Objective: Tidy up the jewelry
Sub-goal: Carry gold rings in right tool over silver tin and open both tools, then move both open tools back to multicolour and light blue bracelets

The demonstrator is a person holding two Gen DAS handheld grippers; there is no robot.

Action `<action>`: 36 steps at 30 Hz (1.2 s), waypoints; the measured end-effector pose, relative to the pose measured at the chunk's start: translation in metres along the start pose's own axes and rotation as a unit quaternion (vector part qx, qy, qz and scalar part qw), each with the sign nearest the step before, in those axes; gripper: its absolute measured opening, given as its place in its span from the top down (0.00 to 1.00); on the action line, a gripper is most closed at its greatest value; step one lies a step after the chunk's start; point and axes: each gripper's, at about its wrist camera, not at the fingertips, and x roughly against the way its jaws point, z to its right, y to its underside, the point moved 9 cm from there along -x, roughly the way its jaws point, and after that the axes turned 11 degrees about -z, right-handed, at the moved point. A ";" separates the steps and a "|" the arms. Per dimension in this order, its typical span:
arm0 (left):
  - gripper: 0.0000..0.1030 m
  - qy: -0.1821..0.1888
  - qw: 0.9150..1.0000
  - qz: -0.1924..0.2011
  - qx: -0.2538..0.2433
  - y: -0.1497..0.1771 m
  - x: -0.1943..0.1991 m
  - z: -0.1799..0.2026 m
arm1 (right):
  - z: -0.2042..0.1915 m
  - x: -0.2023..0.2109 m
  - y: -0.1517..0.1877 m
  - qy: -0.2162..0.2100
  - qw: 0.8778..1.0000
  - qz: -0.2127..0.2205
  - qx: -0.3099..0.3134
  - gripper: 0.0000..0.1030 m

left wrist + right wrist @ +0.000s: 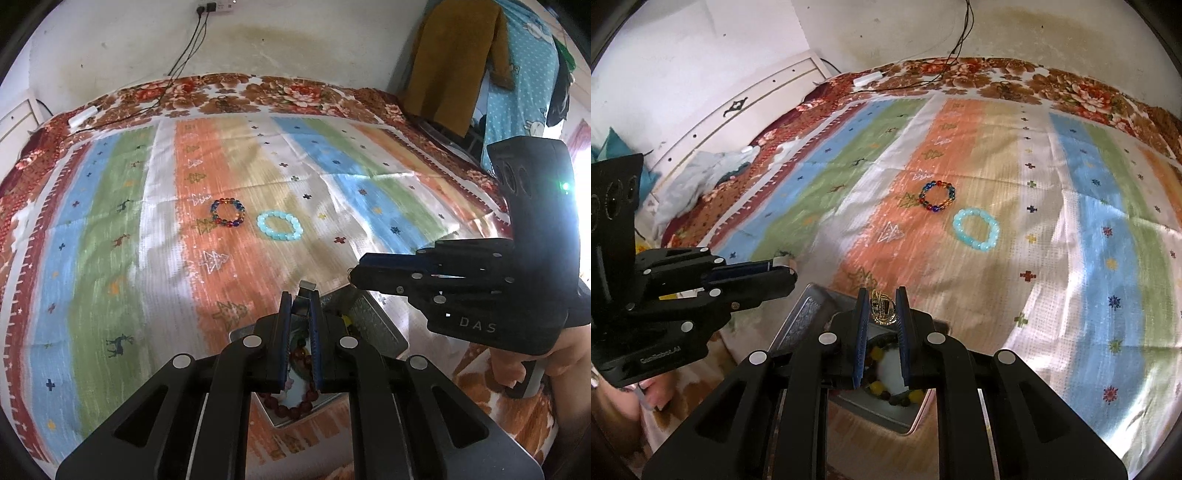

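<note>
Nearest your left lens, your left gripper [300,301] has its jaws drawn narrow on a small silvery metal clip [307,285] that pokes out past the tips. Under it sits the shallow grey metal jewelry tray [384,328], with a dark red beaded bracelet [295,406] lying inside.

In your right wrist view, your right gripper [882,308] is pinched narrow on a thin gold ring-shaped piece [882,312] held between the tips, above the same tray [809,314]. A bracelet of yellow and dark beads [886,391] lies in the tray below those fingers.

Your two grippers hang side by side over the tray, near each other but apart.

Ahead of the tray, the striped, patterned cloth [110,240] spreads wide and flat towards the wall. On its orange stripe rests a round multicoloured glass-bead bracelet [228,213], and just beside it, not touching, a pale turquoise bead bracelet [280,226]. Both lie flat as closed loops, well apart from the tray.
</note>
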 end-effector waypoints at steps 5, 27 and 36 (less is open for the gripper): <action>0.91 0.005 1.000 -0.009 -0.004 0.004 -0.003 0.004 | -0.004 -0.003 0.003 -0.010 1.000 -0.009 0.002 0.85; 0.59 -0.023 0.999 -0.010 0.048 -0.011 -0.011 -0.033 | 0.019 -0.006 -0.002 0.017 0.999 -0.009 -0.026 0.67; 0.54 -0.046 0.997 -0.009 0.058 -0.026 -0.017 -0.046 | 0.032 -0.008 -0.014 0.056 0.998 -0.002 -0.026 0.60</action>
